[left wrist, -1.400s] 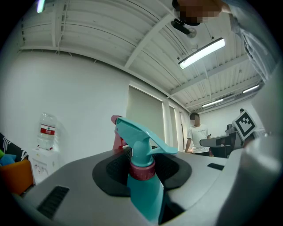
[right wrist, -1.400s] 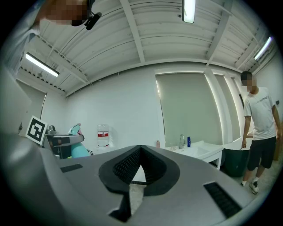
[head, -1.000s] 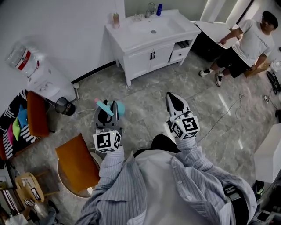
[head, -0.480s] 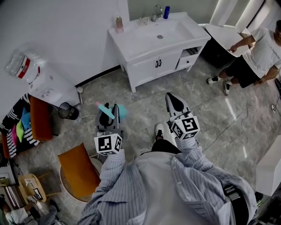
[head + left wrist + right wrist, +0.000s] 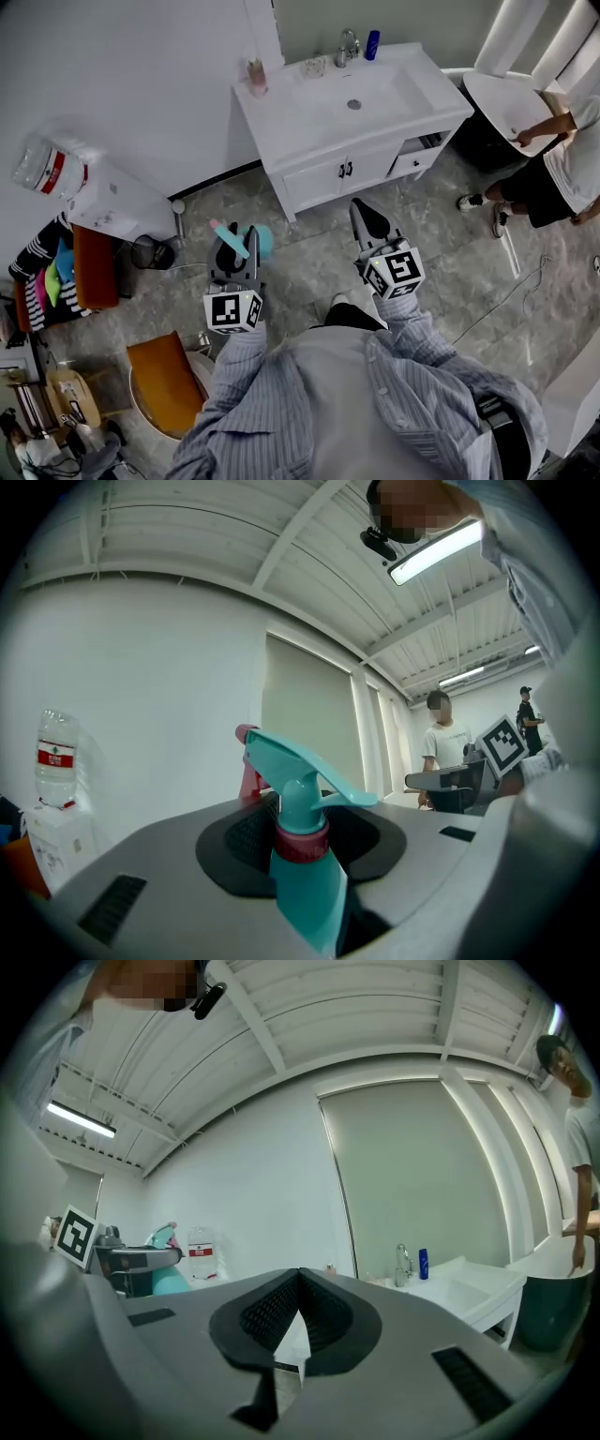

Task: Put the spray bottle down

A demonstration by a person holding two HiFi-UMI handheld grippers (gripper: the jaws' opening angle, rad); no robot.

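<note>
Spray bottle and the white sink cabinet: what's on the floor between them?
Nothing. In the head view, only bare grey floor tiles lie between the spray bottle and the sink cabinet.

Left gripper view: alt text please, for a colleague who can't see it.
The left claw grips a teal spray bottle with a pink collar, its trigger head upright, in front of a white wall. A water-cooler bottle stands at the left and a person at the right.

Head view overhead; right gripper view level, seemingly sharing vanity (image 5: 328,173)
</note>
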